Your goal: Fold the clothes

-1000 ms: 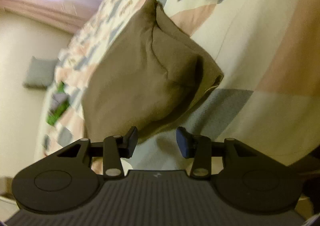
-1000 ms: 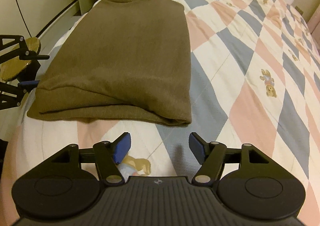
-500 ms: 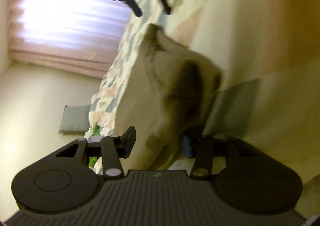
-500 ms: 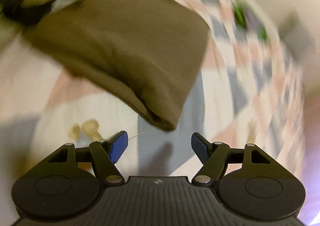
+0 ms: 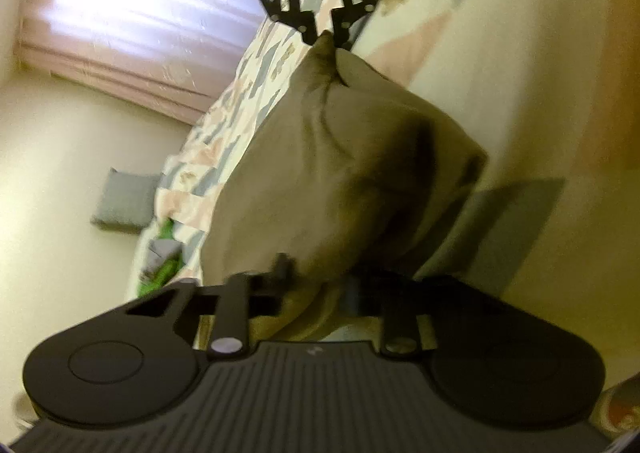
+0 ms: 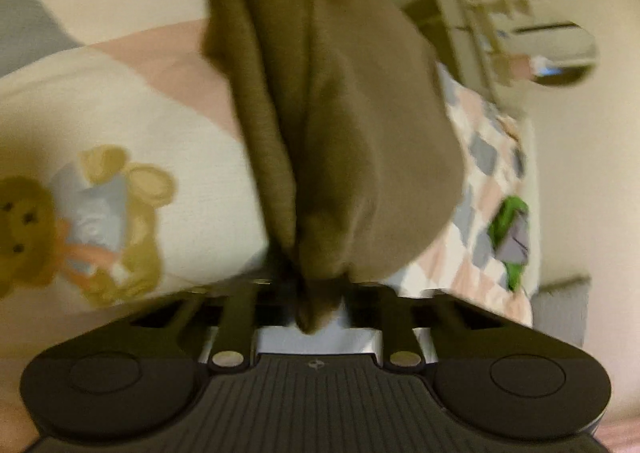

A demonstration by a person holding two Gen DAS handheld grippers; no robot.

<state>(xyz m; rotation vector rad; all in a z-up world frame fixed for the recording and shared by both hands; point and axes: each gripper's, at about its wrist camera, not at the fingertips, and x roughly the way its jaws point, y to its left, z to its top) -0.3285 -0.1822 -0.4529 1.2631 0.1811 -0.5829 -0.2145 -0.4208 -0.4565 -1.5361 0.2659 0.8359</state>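
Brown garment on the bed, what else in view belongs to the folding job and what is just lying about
In the job:
brown garment
left tongs, shut on one corner
right tongs, shut on another corner
quilt, the folding surface

Lying about:
green and grey clothes
grey cushion
curtain

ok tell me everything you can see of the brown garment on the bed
The brown garment is a plain olive-brown piece of soft knit-looking fabric, already folded into a thick layered bundle with stacked edges showing. It lies on the patchwork quilt, which has a bear print. Both grippers are shut on it: the left gripper pinches one near corner, and the right gripper pinches the other, so those ends bunch into creases. The far part still rests flat on the quilt. Both views are blurred.
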